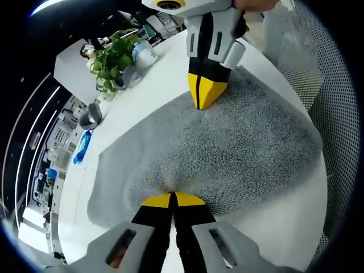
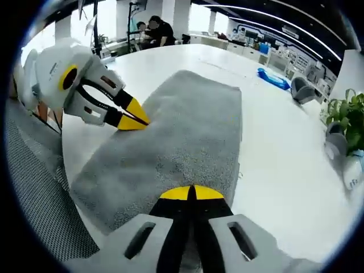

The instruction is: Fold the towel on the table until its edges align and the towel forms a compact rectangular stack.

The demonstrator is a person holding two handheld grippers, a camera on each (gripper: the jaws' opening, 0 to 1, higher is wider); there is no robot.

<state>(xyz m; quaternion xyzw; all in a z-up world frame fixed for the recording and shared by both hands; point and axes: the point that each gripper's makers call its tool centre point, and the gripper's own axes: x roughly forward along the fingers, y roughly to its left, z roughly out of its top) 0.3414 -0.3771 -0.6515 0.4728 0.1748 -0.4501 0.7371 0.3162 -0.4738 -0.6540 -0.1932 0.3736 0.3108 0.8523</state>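
White tabletop (image 1: 142, 96) is seen running from the lower left to the top of the left gripper view, and it spreads across the middle and right of the right gripper view.

A grey towel (image 1: 227, 153) is laid flat on it, filling the centre and right of the left gripper view; in the right gripper view the towel (image 2: 176, 136) stretches from the bottom centre toward the upper middle.

The left gripper (image 1: 172, 199) is seen at the bottom centre of its own view, its yellow-tipped jaws brought fully together and pinching the towel's near edge. In the right gripper view the left gripper (image 2: 136, 120) enters from the upper left, tips closed at the towel's side edge.

The right gripper (image 2: 191, 193) is shown at the bottom centre of its view, jaws likewise pressed together on the towel's edge; in the left gripper view it (image 1: 206, 96) comes down from the top, tips closed on the far edge.

A potted plant (image 1: 114, 60) is placed at the upper left, and a blue object (image 2: 273, 78) lies at the upper right of the right gripper view. Grey mesh (image 1: 330, 96) is seen along the right edge.
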